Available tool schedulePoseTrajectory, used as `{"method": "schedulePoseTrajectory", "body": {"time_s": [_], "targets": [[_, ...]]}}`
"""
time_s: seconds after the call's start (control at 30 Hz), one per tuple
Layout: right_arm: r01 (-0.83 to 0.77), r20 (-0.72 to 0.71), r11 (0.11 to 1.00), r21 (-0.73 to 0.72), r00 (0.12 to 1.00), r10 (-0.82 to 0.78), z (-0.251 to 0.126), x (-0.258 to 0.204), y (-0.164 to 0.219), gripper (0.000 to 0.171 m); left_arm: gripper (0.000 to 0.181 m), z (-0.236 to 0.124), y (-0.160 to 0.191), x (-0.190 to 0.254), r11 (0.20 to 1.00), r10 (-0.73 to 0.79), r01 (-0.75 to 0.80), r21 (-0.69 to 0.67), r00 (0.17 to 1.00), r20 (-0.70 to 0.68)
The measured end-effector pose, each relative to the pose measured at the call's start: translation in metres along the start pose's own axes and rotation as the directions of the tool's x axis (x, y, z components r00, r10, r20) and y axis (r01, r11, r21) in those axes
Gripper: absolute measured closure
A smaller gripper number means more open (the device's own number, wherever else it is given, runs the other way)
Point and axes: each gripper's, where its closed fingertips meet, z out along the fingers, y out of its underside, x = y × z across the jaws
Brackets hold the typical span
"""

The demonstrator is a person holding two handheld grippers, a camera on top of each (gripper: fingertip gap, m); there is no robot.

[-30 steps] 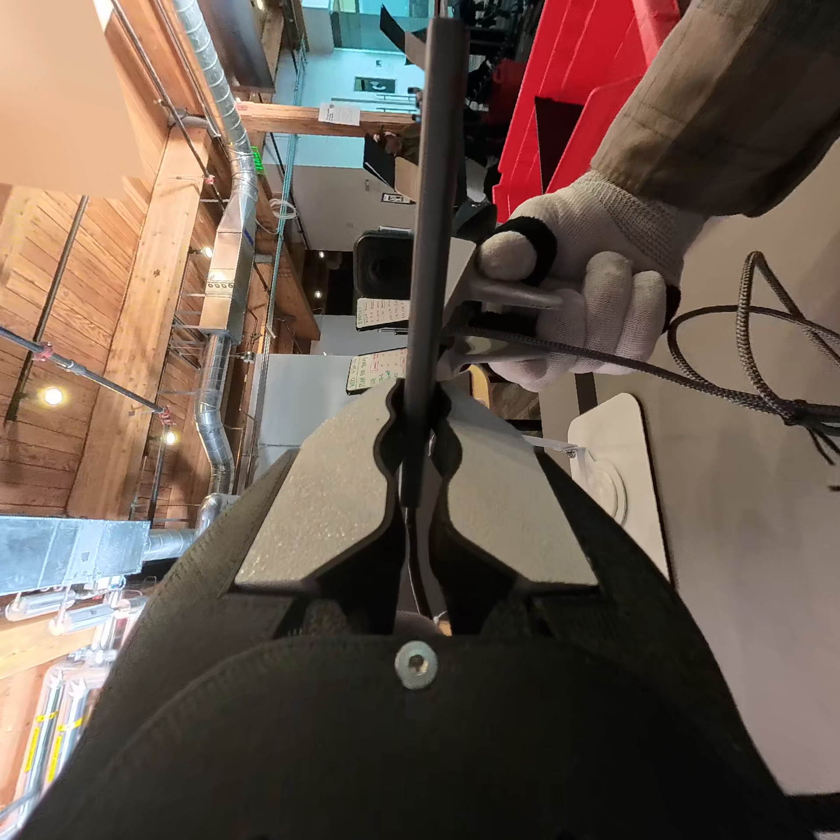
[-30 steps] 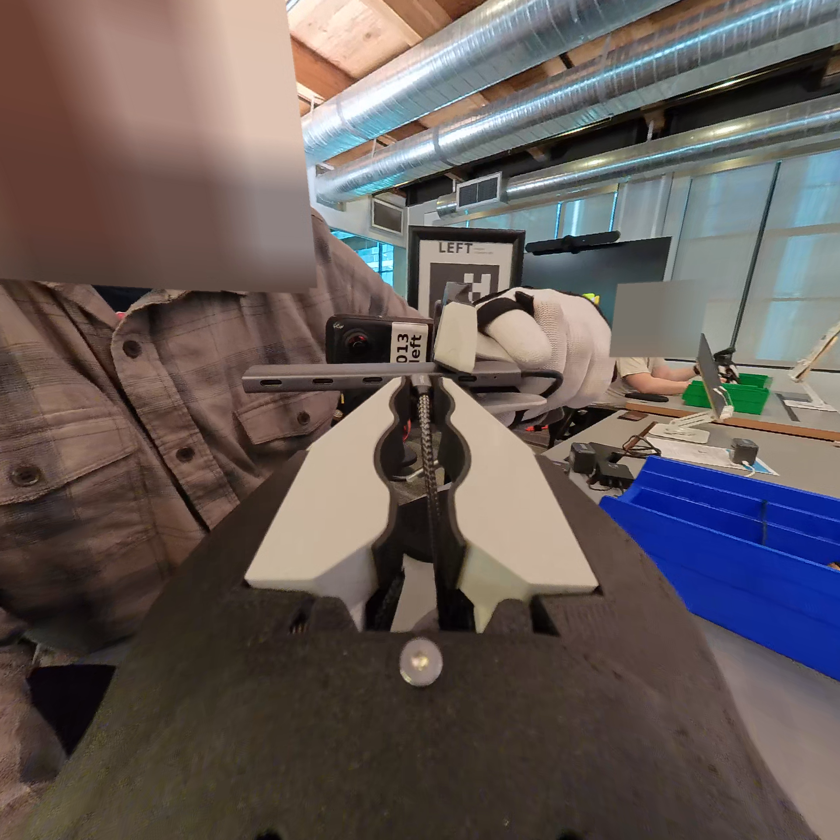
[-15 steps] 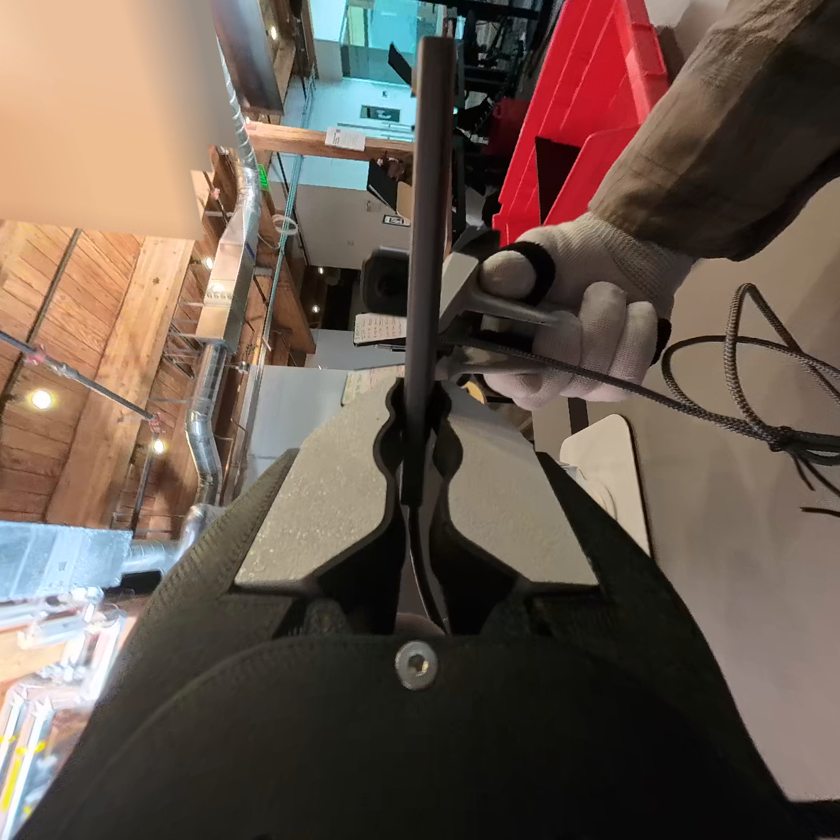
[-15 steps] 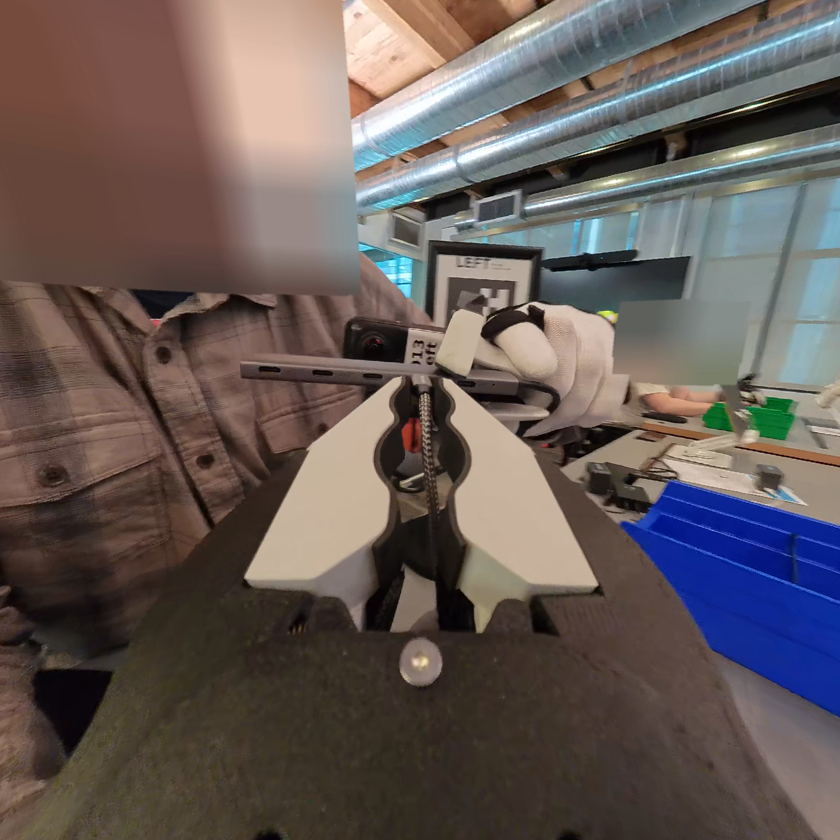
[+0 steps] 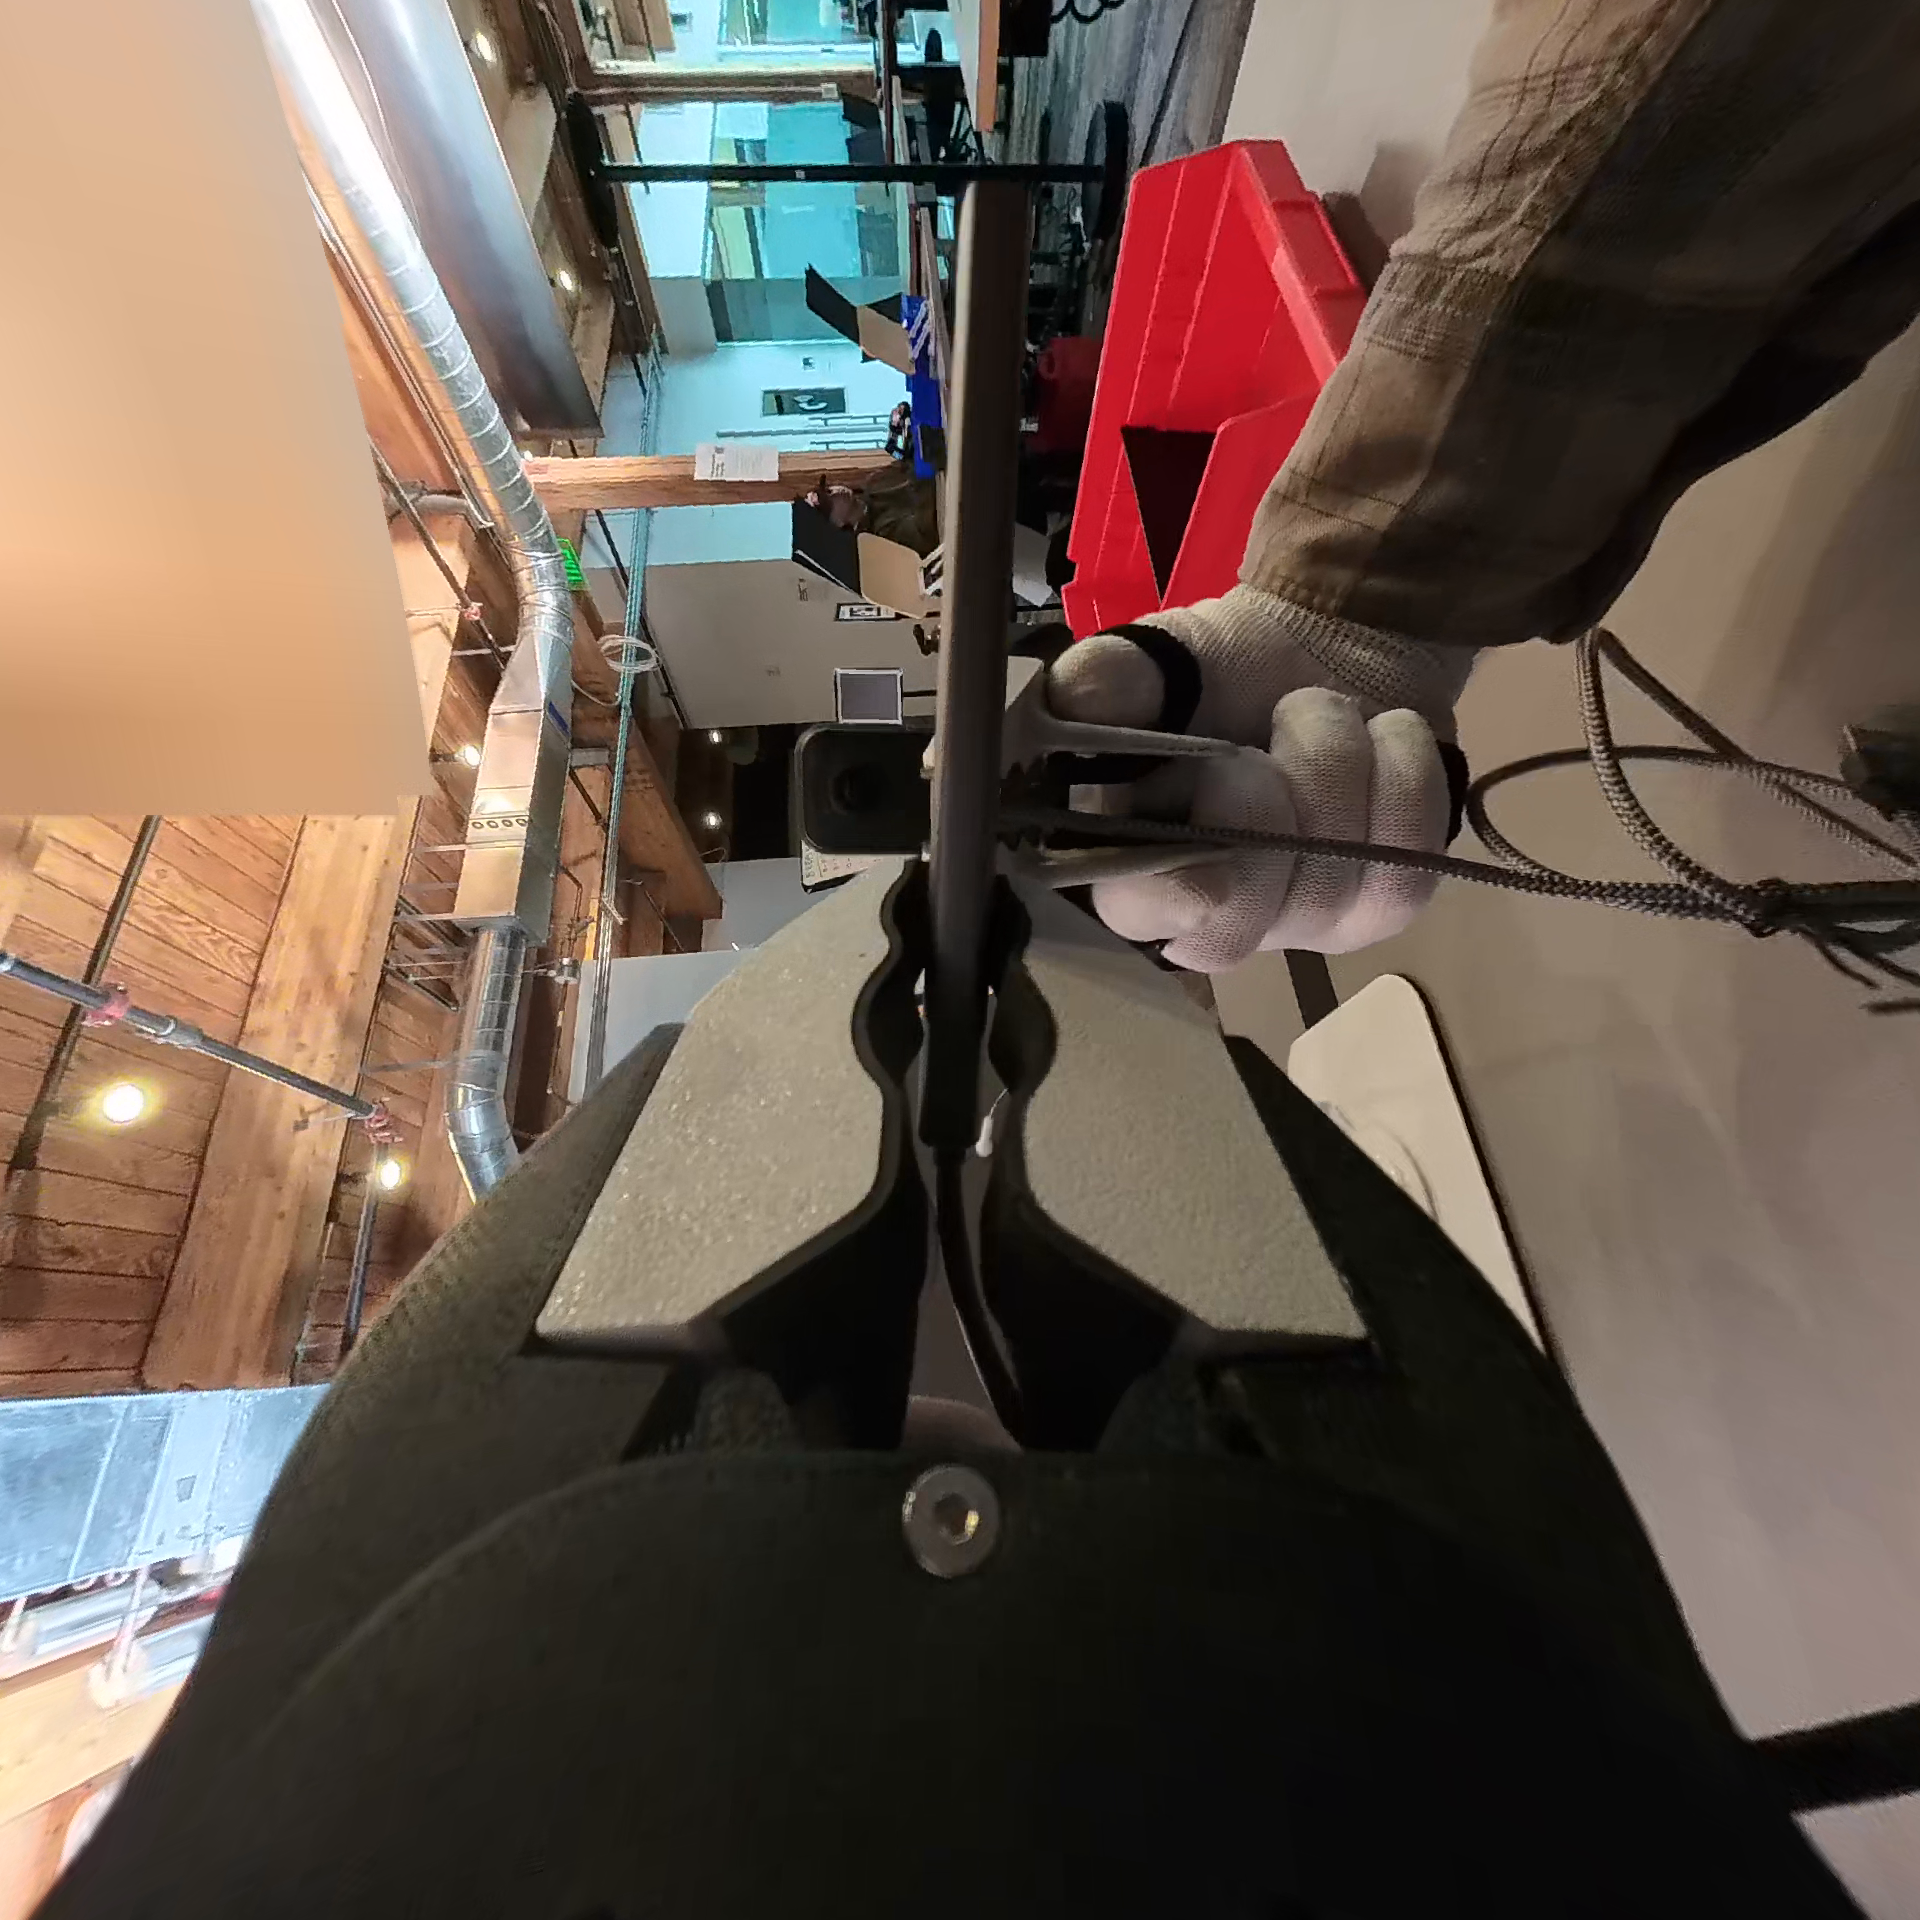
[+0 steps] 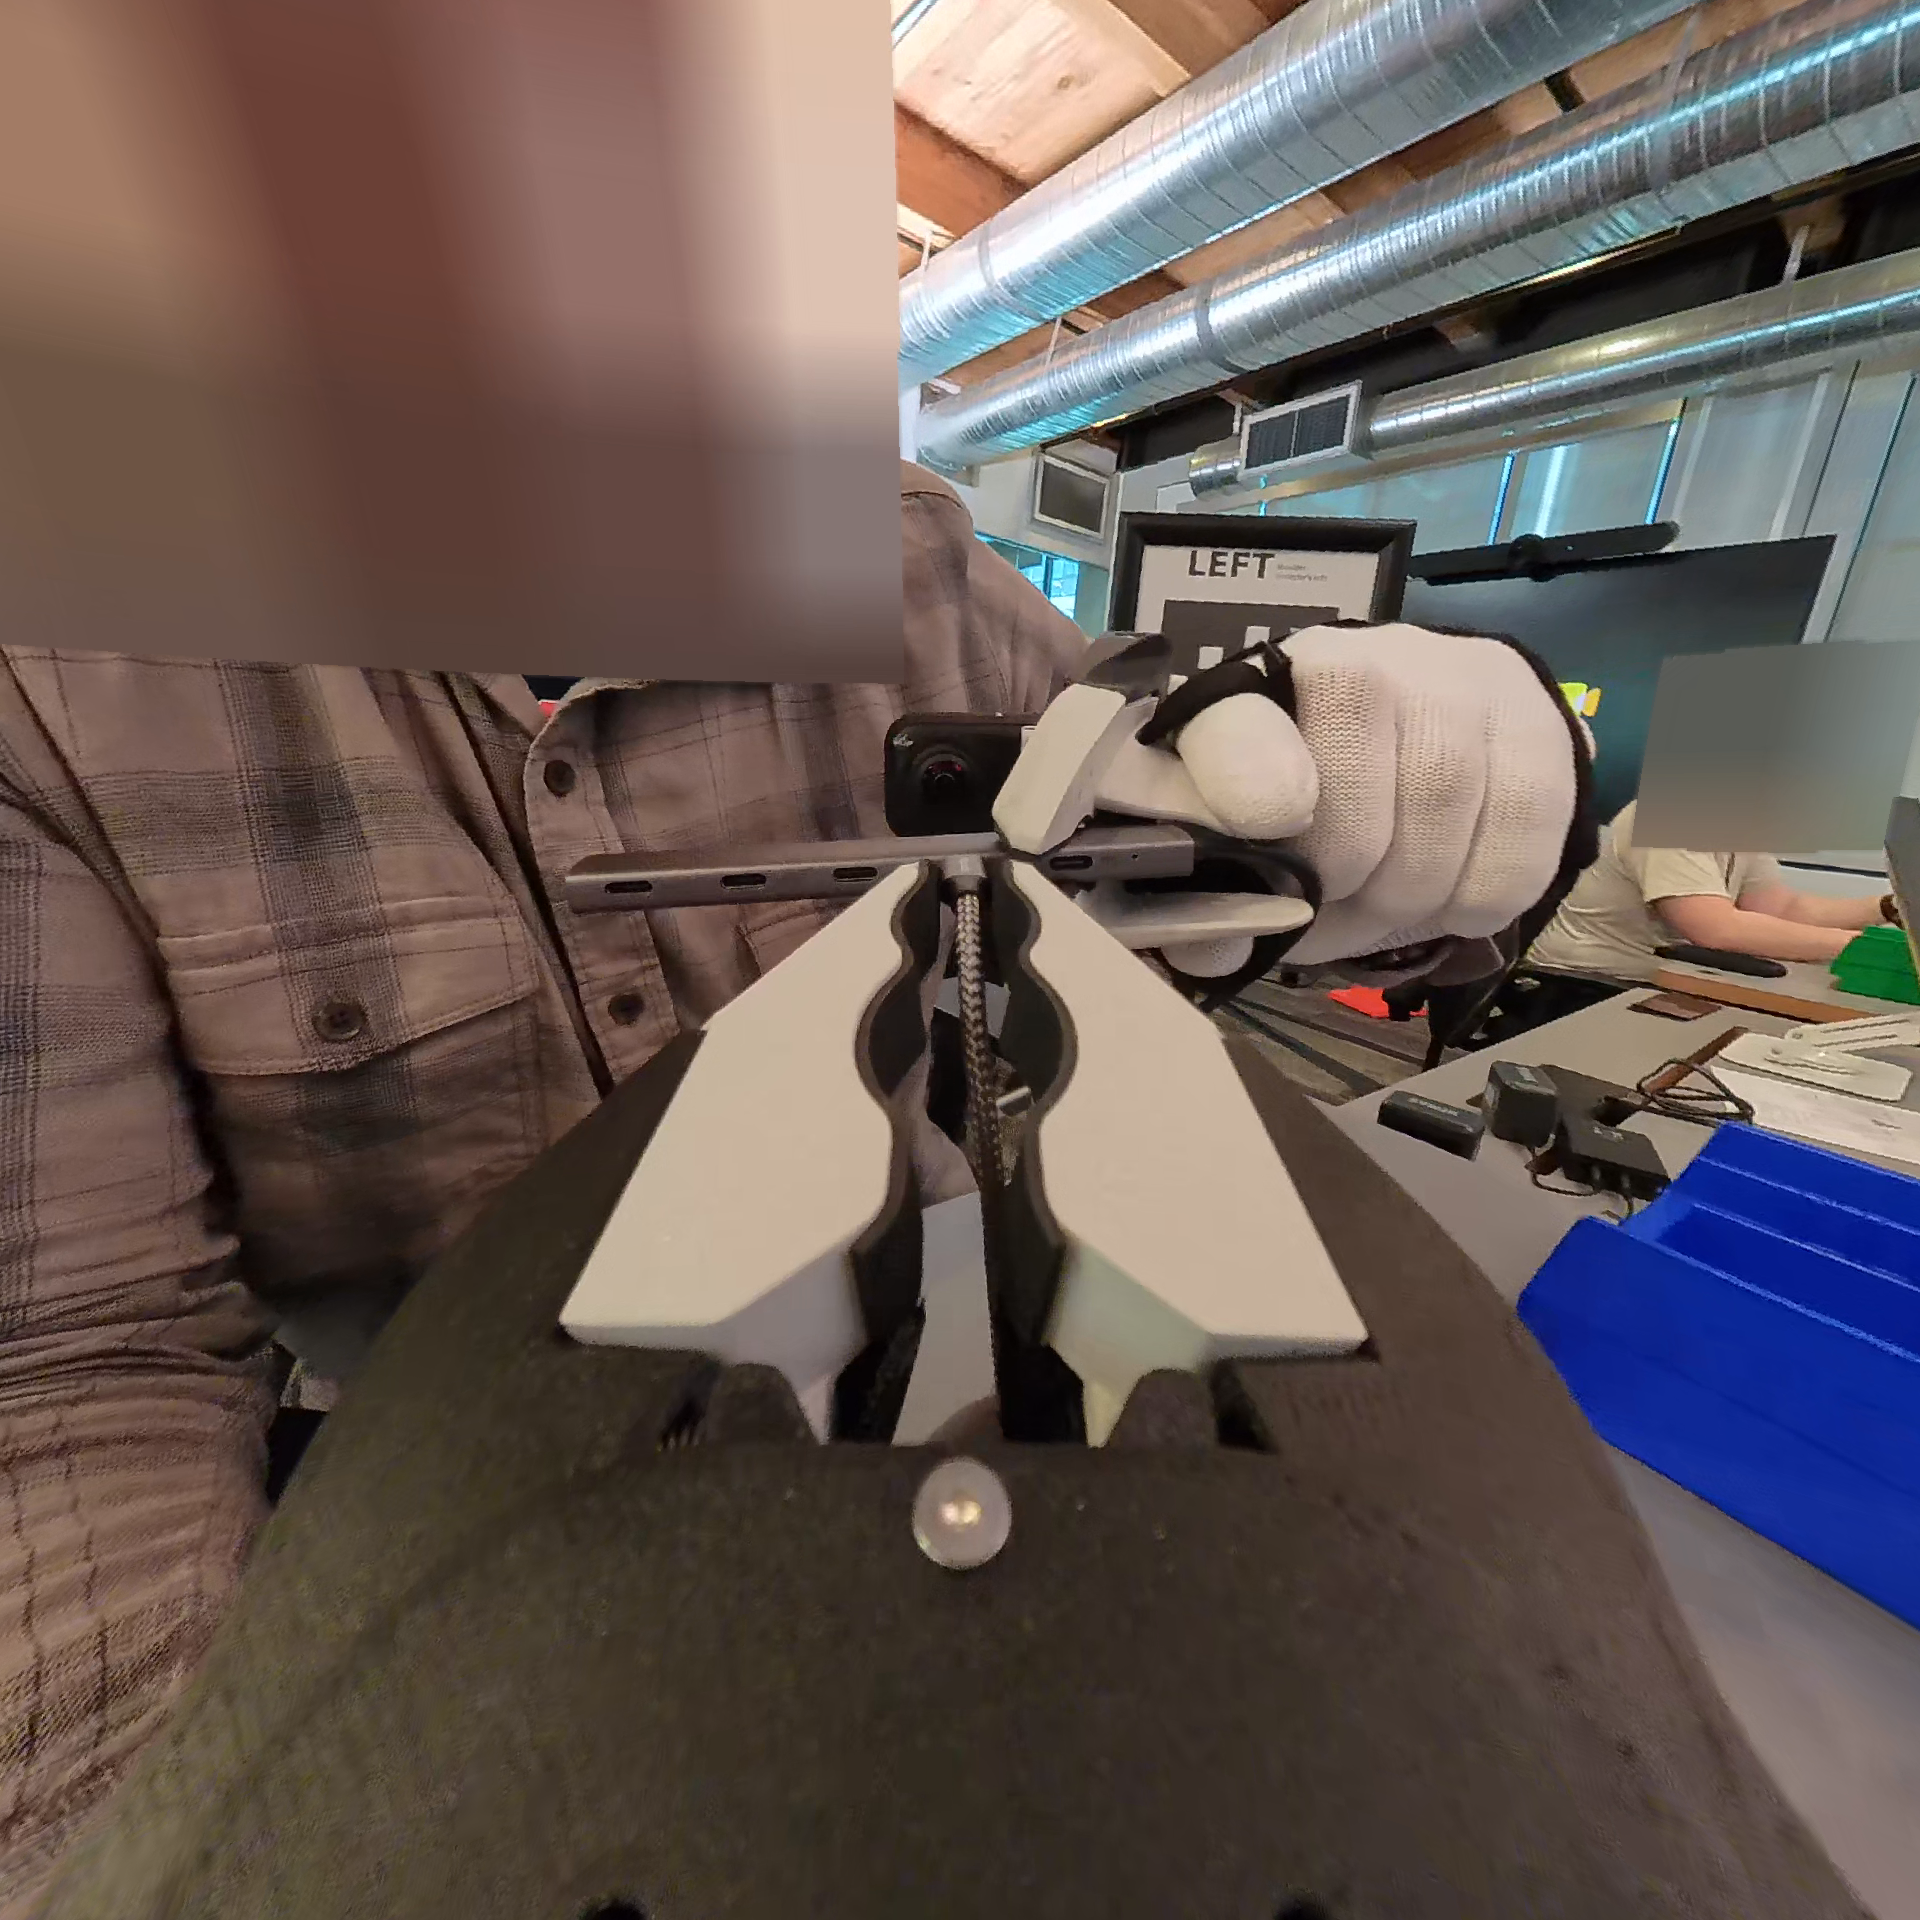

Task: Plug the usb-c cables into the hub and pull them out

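- The left gripper is clamped on the hub, a slim dark bar held up off the desk and seen edge-on in the left wrist view.
- The right gripper is clenched on a braided cable, whose plug sits in a port on the hub's long side.
- In the right wrist view, three open ports show to the left of the plug.
- The cable trails from the hub to a loose tangle on the desk.
- A red bin lies beyond the gloved right hand; a blue bin sits on the desk.
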Motion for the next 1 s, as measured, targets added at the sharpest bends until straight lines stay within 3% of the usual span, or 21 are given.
{"method": "schedulePoseTrajectory", "body": {"time_s": [0.47, 0.63, 0.67, 0.83, 1.0], "targets": [[0.007, -0.151, 1.0, 0.002, 0.988, -0.007, -0.001, 0.02, -0.011, 0.17, 0.171, -0.014, 0.019, -0.013, 0.999, -0.041, 0.041, -0.009, 0.999, 0.028], [0.024, -0.204, 0.995, -0.099, 0.978, -0.044, 0.007, 0.024, -0.006, 0.165, 0.171, -0.019, 0.025, -0.009, 0.999, -0.043, 0.043, -0.015, 0.999, 0.007], [0.021, -0.213, 0.996, -0.092, 0.976, -0.041, 0.009, 0.026, -0.007, 0.155, 0.171, -0.02, 0.025, -0.008, 0.999, -0.037, 0.037, -0.017, 0.999, 0.004], [0.021, -0.241, 0.986, -0.167, 0.969, -0.061, 0.017, 0.031, 0.001, 0.168, 0.171, -0.017, 0.024, 0.0, 0.999, -0.036, 0.036, -0.018, 0.999, -0.015], [0.043, -0.279, 0.974, -0.222, 0.954, -0.106, 0.014, 0.03, 0.001, 0.145, 0.171, -0.013, 0.031, -0.006, 0.996, -0.081, 0.081, -0.029, 0.996, 0.023]]}}
